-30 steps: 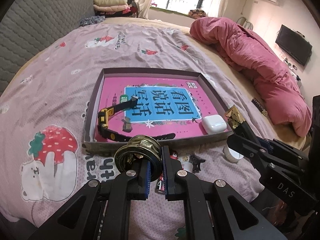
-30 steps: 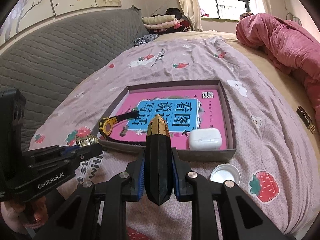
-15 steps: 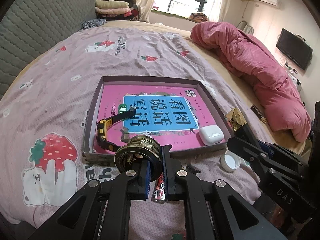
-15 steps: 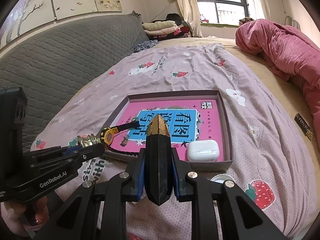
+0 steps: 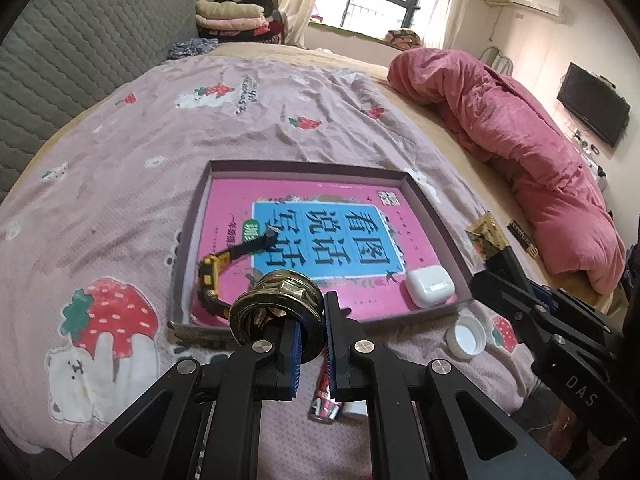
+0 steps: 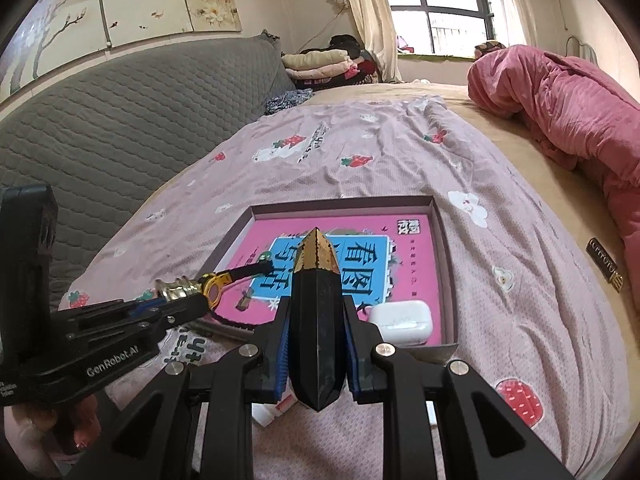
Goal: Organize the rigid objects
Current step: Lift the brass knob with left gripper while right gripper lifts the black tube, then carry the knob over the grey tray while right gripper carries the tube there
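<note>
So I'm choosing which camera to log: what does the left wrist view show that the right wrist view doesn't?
Only the left wrist view shows the white bottle cap, the battery on the sheet and the wall television. Only the right wrist view shows the blossom wall painting. Both show the tray holding the pink book, watch and white earbud case, plus each gripper's load: a gold ring and a black gold-tipped crystal.

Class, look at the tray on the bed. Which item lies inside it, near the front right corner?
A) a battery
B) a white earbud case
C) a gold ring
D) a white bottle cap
B: the white earbud case lies on the pink book inside the tray, at its front right corner.
</note>
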`<state>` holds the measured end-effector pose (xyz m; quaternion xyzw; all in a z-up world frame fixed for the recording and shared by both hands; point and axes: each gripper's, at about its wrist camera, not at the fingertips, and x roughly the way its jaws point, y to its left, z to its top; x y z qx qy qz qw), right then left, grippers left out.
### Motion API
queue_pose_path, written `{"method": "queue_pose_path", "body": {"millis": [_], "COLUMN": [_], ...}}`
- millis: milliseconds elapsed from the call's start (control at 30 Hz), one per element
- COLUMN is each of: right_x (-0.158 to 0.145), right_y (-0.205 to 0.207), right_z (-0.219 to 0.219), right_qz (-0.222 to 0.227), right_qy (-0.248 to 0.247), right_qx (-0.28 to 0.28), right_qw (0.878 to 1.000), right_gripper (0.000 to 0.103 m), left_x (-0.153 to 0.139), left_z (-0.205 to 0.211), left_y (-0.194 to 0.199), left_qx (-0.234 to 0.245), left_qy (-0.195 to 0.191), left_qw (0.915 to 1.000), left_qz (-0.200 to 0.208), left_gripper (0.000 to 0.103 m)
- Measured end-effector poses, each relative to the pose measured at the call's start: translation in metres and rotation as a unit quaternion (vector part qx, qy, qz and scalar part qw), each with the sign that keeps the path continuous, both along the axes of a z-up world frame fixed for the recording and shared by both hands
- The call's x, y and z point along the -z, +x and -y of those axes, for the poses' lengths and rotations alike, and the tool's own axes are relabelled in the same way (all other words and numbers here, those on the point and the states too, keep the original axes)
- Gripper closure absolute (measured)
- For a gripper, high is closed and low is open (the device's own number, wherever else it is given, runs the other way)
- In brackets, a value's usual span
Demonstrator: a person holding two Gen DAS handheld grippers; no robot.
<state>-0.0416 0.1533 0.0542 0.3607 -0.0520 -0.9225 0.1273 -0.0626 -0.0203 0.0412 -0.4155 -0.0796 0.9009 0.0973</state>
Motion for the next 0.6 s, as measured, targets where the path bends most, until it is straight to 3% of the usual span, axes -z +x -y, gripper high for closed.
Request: {"method": "queue_pose_path", "body": {"millis": [600], "right_x": [-0.023], "right_y": [-0.023], "right_z": [-0.002], "right_qz": [-0.025], "right_qy": [-0.011], "right_qx": [0.007], "right_qw": [1.000], "right_gripper": [0.080], "left_x": [-0.014], "left_z": [0.006], "left_y": [-0.029], "left_qx": [-0.017], "left_qy": [0.011], "left_qw": [0.9997], "left_qz": [-0.012], "left_gripper": [0.093]}}
